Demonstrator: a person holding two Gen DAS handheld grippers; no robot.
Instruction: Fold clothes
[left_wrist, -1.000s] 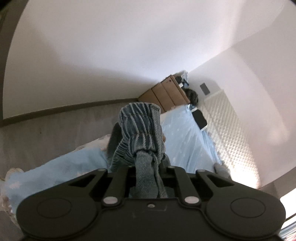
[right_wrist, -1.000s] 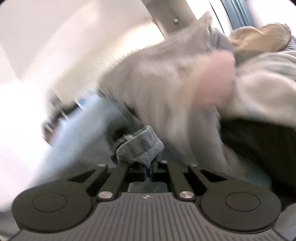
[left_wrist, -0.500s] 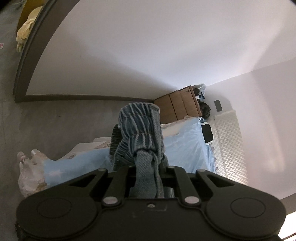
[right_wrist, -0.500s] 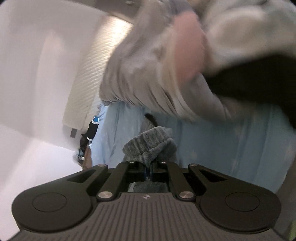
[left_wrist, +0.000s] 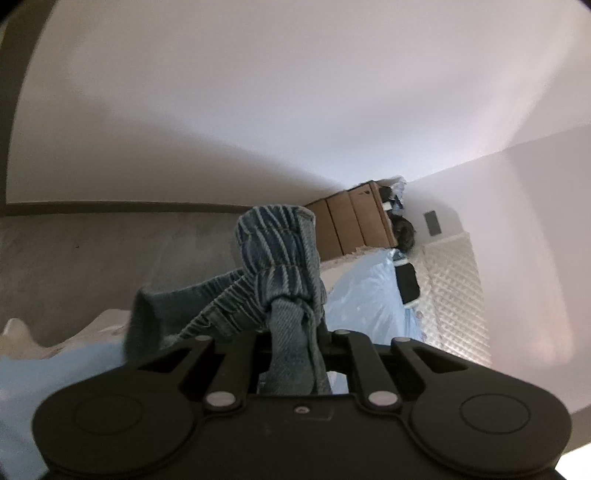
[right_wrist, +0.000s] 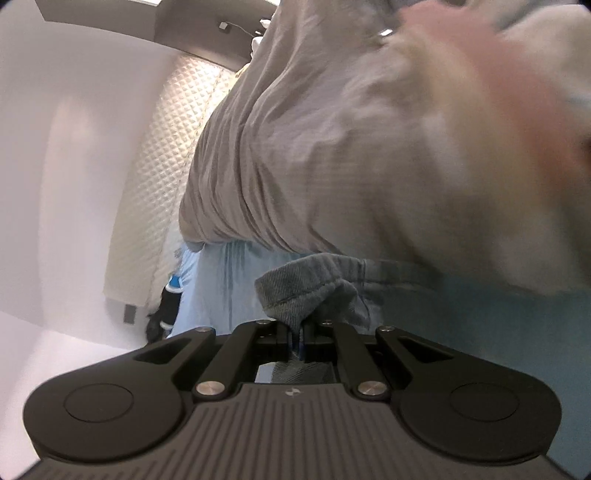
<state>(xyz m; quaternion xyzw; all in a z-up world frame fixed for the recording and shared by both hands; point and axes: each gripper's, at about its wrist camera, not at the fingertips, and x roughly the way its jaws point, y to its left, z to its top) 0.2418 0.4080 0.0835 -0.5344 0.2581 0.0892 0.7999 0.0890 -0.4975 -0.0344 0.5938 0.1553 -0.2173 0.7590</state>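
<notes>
Denim garment (left_wrist: 280, 258) pinched by left gripper (left_wrist: 295, 332); right gripper (right_wrist: 295, 332) clamped on hem

A bed covered in a pale blue sheet (left_wrist: 365, 295) stands on a grey floor (left_wrist: 92, 258), against a cream quilted headboard (left_wrist: 450, 295). A black and white cushion-like object (left_wrist: 406, 284) lies on the sheet by the headboard.

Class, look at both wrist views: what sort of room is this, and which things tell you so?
Most likely a bedroom: a bed with a light blue sheet, a quilted cream headboard against the wall, and a wooden chest of drawers beside it.
</notes>
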